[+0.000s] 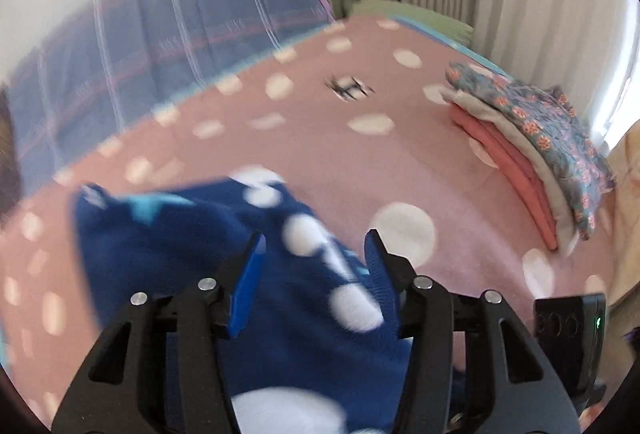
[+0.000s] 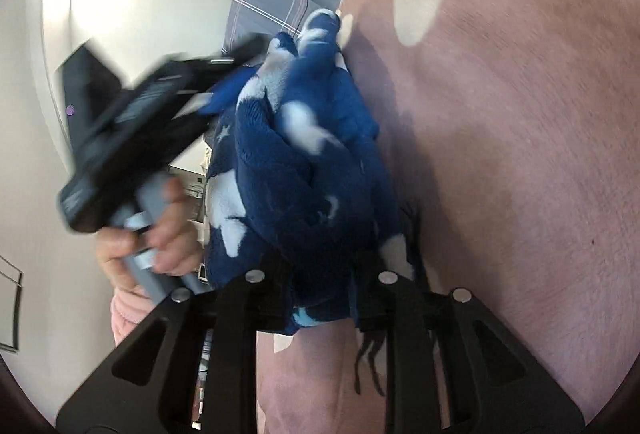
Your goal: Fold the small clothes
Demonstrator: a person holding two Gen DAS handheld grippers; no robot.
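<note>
On the left of the left wrist view, a blue plaid quilt [image 1: 168,45] is seen banked along the wall behind the pink spotted bedspread [image 1: 312,153]. Nearer the middle, the navy fleece garment [image 1: 192,254], patterned with white blobs and pale stars, is found bunched on the bedspread. The left gripper [image 1: 316,258] is held over it with its jaws parted, the fleece lying between the blue pads [image 1: 250,286] without being pinched. Further right, a stack of folded clothes [image 1: 528,149] is seen, well apart.

In the right wrist view, a hand [image 2: 160,234] on the left gripper's handle is shown at the left; in the middle, the same fleece is clamped in the nearly closed jaws of the right gripper [image 2: 320,298].

The garment is judged light, soft, thick and floppy, not slippery; it is best taken at a hem or corner, so that a single layer is lifted rather than the bunch.
</note>
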